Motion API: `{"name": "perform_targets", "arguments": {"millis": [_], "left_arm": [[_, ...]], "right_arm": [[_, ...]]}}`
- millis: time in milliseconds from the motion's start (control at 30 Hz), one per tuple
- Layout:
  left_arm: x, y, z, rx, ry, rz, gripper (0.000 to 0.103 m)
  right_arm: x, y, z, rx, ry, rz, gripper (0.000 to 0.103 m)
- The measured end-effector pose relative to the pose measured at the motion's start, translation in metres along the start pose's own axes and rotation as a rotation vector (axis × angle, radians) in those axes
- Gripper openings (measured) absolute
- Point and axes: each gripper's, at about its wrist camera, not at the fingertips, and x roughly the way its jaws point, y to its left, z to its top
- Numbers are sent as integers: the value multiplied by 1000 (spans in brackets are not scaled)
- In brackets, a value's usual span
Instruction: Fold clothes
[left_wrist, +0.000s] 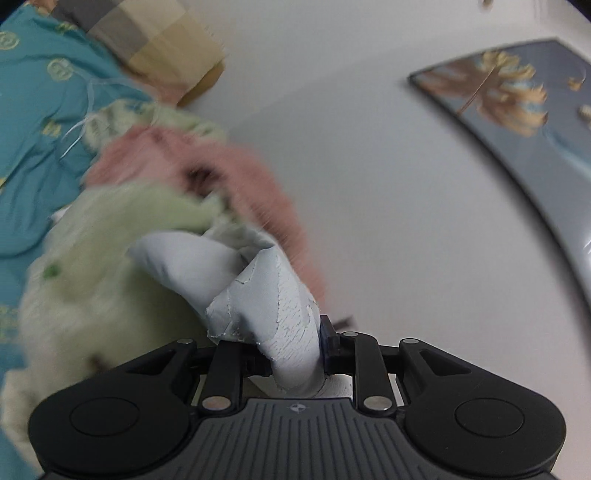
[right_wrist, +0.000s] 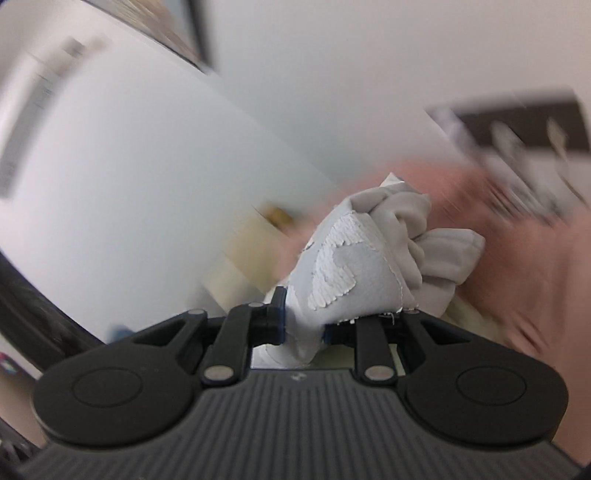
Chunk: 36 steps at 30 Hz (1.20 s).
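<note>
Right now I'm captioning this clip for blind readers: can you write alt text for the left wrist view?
The left gripper is shut on a bunched pale grey garment with cracked white print. Behind it, blurred, lie a light green cloth and a pink cloth on a teal bedspread, below a white wall with a leaf picture.

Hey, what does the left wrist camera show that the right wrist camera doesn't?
Only the left wrist view shows the teal bedspread, a checked pillow, a light green garment and a framed leaf picture. Only the right wrist view shows a blurred dark patterned strip at upper right. Both show a gripper, left gripper and right gripper, clamped on bunched pale grey garment, with pink fabric behind.
</note>
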Motion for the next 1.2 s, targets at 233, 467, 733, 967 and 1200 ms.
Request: {"name": "perform_targets", "arguments": {"millis": [233, 467, 733, 967, 1200], "left_arm": [[-19, 25, -36, 174, 71, 103, 26], [-58, -35, -60, 469, 81, 289, 69], [-152, -101, -100, 674, -35, 351, 103], [-248, -150, -157, 781, -153, 339, 103], [-306, -156, -203, 825, -246, 288, 103]], "right_arm": [[2, -38, -58, -83, 103, -125, 22], [-16, -17, -51, -143, 92, -217, 34], [-98, 26, -67, -292, 37, -192, 81], [-167, 66, -94, -447, -43, -154, 89], [-214, 85, -145, -597, -152, -121, 89]]}}
